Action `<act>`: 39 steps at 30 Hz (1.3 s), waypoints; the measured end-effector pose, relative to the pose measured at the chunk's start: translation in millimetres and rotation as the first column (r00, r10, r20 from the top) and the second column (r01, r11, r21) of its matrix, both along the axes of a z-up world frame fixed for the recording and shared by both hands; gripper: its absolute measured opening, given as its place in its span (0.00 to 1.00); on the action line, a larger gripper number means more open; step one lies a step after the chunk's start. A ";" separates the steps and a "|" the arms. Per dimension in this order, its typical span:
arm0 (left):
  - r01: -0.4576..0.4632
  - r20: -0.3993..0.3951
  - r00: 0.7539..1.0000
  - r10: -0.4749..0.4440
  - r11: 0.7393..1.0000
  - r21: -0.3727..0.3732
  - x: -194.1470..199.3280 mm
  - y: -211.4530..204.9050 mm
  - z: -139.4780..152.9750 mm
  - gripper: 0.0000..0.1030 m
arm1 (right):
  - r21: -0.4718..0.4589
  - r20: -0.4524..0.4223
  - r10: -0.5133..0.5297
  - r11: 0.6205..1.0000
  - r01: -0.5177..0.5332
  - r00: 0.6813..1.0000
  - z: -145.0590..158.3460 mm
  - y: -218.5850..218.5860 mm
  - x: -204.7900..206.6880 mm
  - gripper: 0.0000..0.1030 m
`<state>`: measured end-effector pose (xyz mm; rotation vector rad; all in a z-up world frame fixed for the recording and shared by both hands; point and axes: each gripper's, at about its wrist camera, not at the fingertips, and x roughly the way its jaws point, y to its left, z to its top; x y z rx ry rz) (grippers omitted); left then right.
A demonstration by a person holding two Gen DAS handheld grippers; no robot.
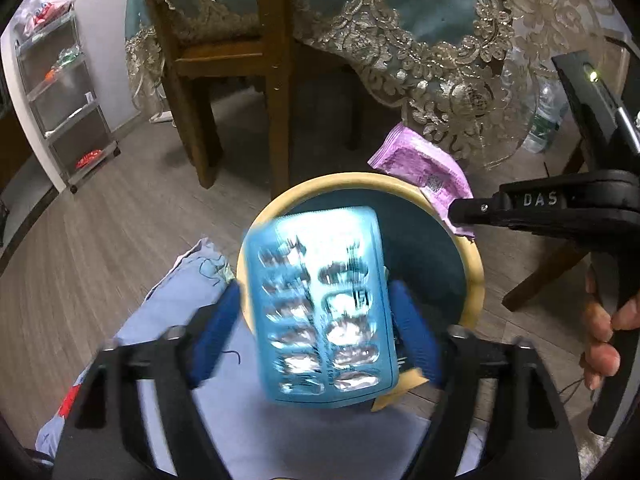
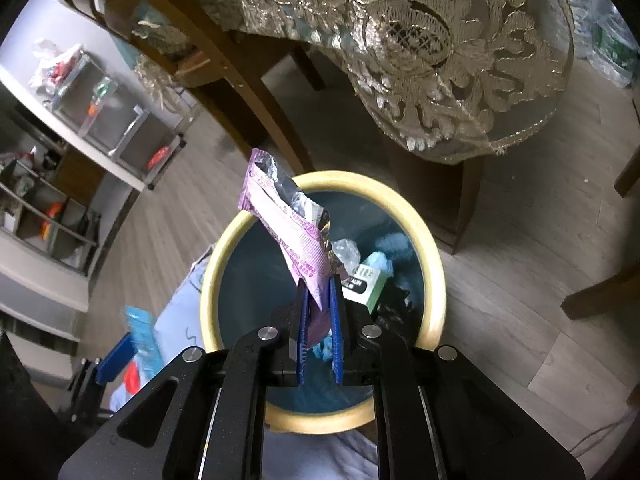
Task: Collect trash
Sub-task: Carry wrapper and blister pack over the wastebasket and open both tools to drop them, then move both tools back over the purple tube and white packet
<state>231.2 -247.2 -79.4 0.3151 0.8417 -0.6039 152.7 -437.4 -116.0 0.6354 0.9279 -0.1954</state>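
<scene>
- Nearest the left wrist camera, a blue foil blister pack (image 1: 322,312) sits lengthwise between the spread blue pads of the left gripper (image 1: 316,332); whether the pads touch it is unclear through the blur, and it reads as released.
- The pack's long axis runs away from the camera, over the near rim of the round teal bin with a cream rim (image 1: 474,276).
- The right gripper (image 2: 320,308) is pinched narrow on the lower end of a crumpled purple foil wrapper (image 2: 286,224), which slants up and left above the bin mouth.
- Inside the bin lie earlier discards, among them a green-and-white carton (image 2: 366,282).
- Beyond stands a table draped in lace-trimmed cloth (image 2: 440,52).
</scene>
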 end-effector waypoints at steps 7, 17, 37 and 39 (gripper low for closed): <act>-0.039 -0.015 0.999 0.039 0.999 -0.034 -3.2 17.9 -1.1 0.87 | 0.019 -0.032 0.069 0.997 -0.069 0.997 -5.0 11.8 8.5 0.34; -0.155 0.000 0.988 0.156 0.985 -0.070 -34.5 85.2 25.5 0.90 | -0.046 -0.012 0.150 0.988 -0.150 0.989 10.4 35.1 4.6 0.75; -0.401 0.026 0.915 0.403 0.914 -0.063 -184.4 234.3 57.3 0.94 | -0.156 0.205 0.461 0.886 -0.436 0.864 73.0 162.0 -76.5 0.90; -0.414 0.020 0.910 0.415 0.909 -0.046 -195.1 239.8 49.7 0.94 | -0.158 0.194 0.477 0.877 -0.453 0.857 70.5 171.1 -83.3 0.90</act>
